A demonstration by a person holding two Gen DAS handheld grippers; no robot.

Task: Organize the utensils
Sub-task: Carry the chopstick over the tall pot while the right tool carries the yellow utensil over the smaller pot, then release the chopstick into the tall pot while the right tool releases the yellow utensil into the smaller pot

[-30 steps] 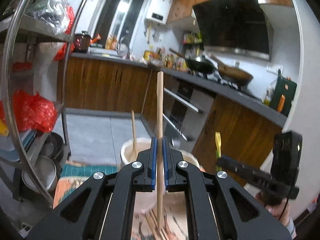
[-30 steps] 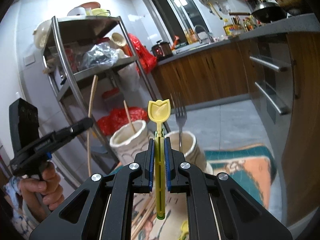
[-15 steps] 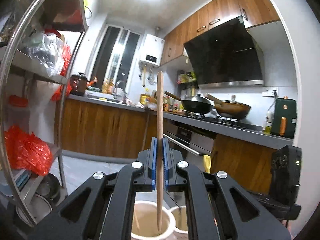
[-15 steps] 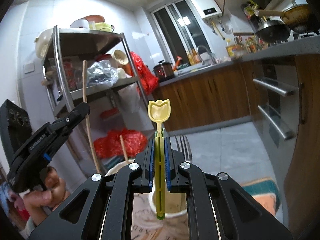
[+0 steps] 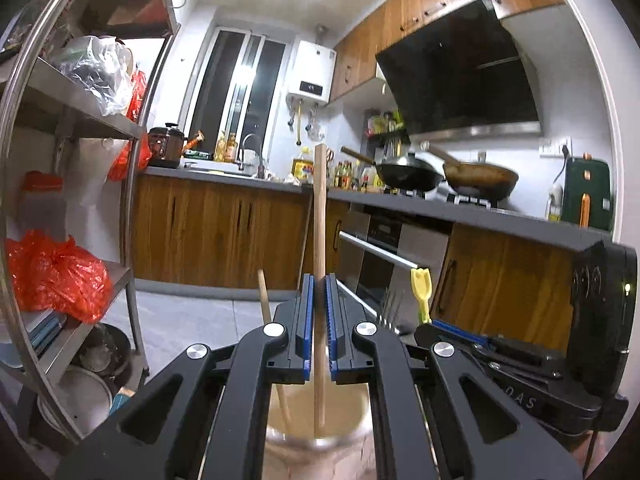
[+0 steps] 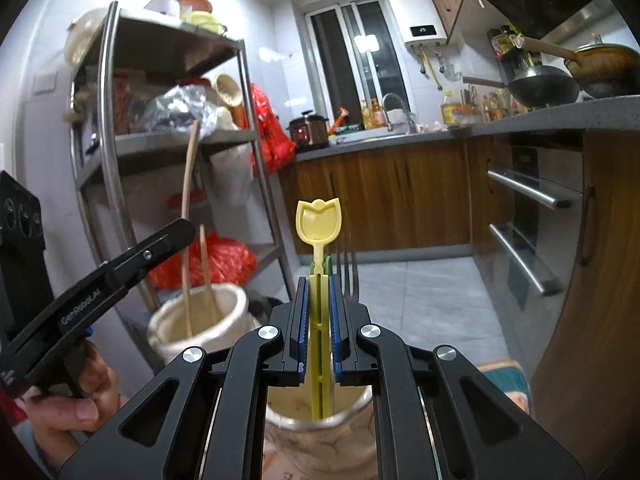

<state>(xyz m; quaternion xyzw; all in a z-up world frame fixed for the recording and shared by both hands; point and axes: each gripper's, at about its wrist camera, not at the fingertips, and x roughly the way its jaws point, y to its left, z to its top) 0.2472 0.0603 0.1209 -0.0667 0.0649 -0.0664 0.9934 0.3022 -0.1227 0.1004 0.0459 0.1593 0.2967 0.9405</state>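
Note:
My left gripper [image 5: 319,284] is shut on a wooden chopstick [image 5: 319,216] held upright, its lower end inside a cream ceramic holder [image 5: 352,424] where another chopstick [image 5: 264,300] leans. My right gripper [image 6: 319,284] is shut on a yellow tulip-shaped spoon [image 6: 319,222], handle end down inside a second cream holder [image 6: 352,412]; a metal fork [image 6: 347,276] stands in that holder behind the fingers. In the right wrist view the left gripper [image 6: 188,226] holds its chopstick [image 6: 189,184] over the left holder [image 6: 236,308]. The yellow spoon [image 5: 422,292] shows at the right of the left wrist view.
A steel shelf rack [image 6: 108,120] with red bags [image 5: 56,276] and pots stands close on the left. Wooden cabinets [image 5: 224,232], an oven with bar handles [image 6: 528,196] and a counter with woks [image 5: 412,176] run behind. A patterned cloth [image 6: 504,380] lies under the holders.
Both grippers have come down over the holders. The chopstick's lower end now sits inside the left holder and the spoon's handle end inside the right one. Both views tilted upward, then levelled.

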